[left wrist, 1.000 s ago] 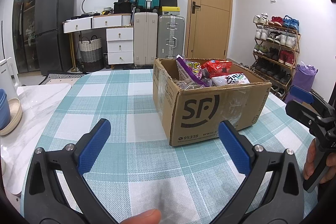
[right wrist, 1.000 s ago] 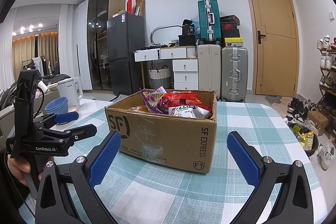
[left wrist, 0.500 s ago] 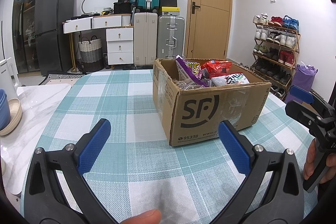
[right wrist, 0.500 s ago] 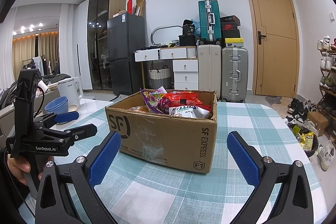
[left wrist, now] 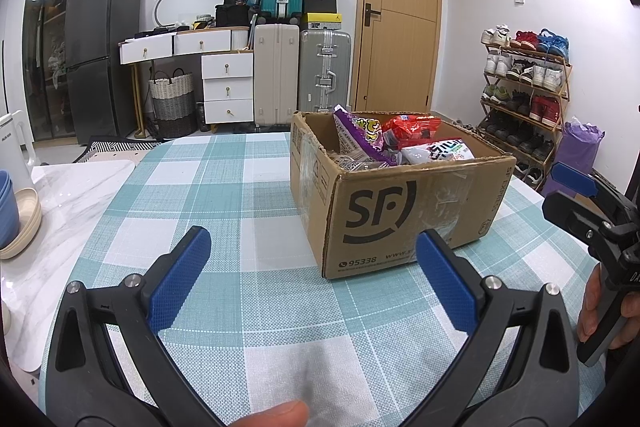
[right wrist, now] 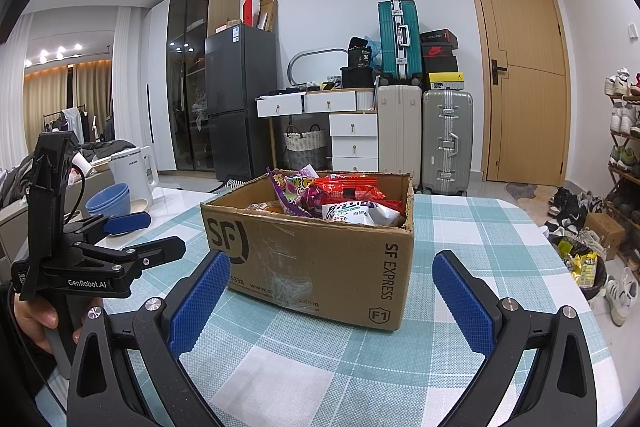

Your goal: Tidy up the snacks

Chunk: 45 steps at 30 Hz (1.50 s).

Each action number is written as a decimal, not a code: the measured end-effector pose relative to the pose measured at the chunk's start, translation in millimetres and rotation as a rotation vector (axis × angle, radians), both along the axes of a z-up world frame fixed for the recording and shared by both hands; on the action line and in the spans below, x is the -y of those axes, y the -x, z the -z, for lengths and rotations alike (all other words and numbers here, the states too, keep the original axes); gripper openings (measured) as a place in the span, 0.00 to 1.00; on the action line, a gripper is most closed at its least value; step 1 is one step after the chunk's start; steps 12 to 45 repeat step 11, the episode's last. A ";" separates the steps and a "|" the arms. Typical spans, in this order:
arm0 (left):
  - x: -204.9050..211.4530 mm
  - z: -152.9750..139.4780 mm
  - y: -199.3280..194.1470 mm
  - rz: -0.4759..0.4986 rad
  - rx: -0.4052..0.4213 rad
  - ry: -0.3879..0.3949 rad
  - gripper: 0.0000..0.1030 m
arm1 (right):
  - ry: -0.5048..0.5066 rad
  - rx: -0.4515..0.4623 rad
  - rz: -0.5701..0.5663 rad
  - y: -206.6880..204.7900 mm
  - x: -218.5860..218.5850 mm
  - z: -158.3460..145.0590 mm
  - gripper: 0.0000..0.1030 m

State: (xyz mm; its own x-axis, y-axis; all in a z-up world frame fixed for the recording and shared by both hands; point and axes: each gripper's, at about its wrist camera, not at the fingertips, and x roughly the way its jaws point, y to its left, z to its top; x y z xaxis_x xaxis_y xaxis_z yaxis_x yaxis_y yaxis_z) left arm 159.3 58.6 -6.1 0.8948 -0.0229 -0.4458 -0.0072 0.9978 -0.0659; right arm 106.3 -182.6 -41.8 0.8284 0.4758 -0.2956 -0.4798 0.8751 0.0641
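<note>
Open brown cardboard box printed "SF", set on the teal-and-white checked tabletop, filled with purple, red and white snack bags, left claw and right claw held wide open, nothing gripped.

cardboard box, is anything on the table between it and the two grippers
Nothing visible. Only bare checked tablecloth lies between the open left gripper and the cardboard box, and likewise before the open right gripper. The box top is open, so the snack bags are reachable from above.
</note>
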 end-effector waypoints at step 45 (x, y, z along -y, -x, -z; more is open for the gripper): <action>0.3 0.2 -0.2 0.002 0.002 0.000 0.99 | 0.000 0.000 0.000 0.2 -0.3 0.4 1.00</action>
